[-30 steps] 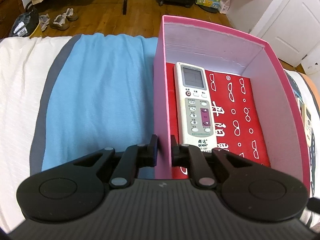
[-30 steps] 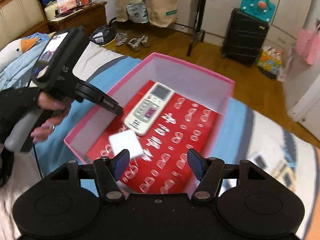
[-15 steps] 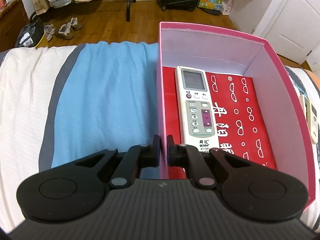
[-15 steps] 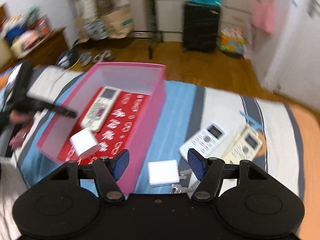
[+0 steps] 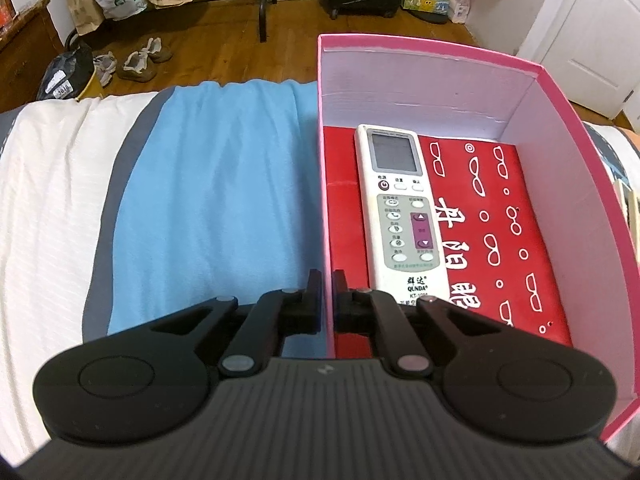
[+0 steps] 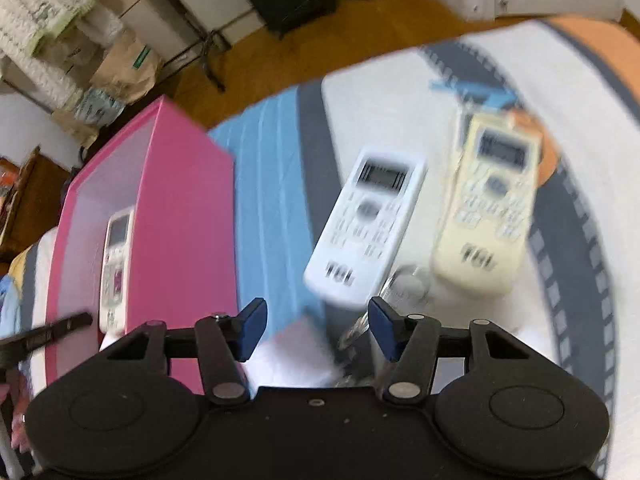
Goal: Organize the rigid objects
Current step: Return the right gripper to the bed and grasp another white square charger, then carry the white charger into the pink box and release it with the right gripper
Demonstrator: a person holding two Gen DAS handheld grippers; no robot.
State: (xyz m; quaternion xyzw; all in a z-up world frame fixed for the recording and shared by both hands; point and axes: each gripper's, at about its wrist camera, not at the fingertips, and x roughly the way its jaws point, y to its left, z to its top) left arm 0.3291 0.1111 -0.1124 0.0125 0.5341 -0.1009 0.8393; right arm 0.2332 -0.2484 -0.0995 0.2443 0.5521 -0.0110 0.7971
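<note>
Right gripper [image 6: 314, 330] swung off pink box [image 6: 184, 216] toward bed, jaws apart, narrowing, empty. White remote [image 6: 366, 228] just ahead-right of box, long axis pointing away. Left gripper [image 5: 327, 300] clamped on box wall.

The box [image 5: 560, 128] sits on the bed [image 5: 48, 184], a remote [image 5: 404, 216] lying inside along its left wall. To its right, two more remotes [image 6: 368, 228] lie side by side on the blanket, a small, blurred flat block [image 6: 296, 352] perhaps just before them.
</note>
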